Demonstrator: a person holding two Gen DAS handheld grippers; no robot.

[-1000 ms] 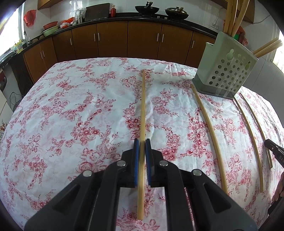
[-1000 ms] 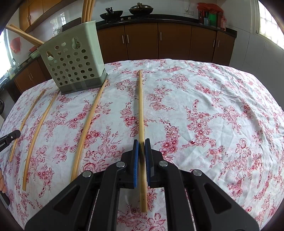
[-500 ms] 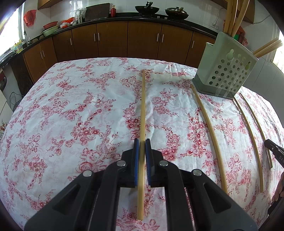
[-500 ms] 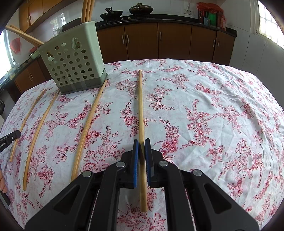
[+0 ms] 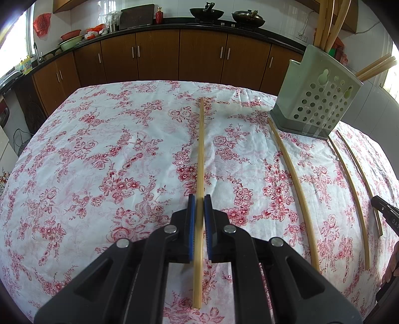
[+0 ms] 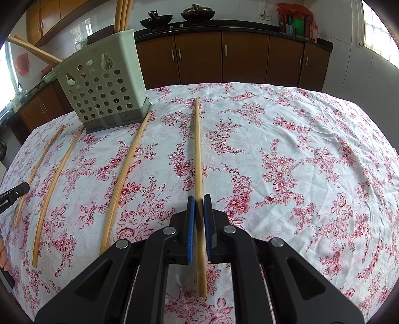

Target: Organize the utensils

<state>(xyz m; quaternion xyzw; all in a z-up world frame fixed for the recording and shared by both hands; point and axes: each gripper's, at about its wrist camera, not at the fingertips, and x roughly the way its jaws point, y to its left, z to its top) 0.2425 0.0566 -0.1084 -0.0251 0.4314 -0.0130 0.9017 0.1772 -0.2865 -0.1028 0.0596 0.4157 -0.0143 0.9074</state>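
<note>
Both grippers sit low over the floral tablecloth (image 5: 104, 154). The left gripper (image 5: 199, 203) and right gripper (image 6: 199, 202) each clamp a chopstick (image 5: 201, 149) (image 6: 197, 149) lying lengthwise, near-closed.

Counts on the bench (image 5: 74, 174)
Four loose chopsticks (image 6: 119, 179), one perforated holder (image 6: 104, 89) with about five standing chopsticks (image 6: 122, 15), one left claw (image 5: 199, 203), one right claw (image 6: 199, 202).

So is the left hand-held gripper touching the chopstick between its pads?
Touching. The left wrist view shows the left hand-held gripper with both blue pads pressed against the chopstick, no gap visible.
</note>
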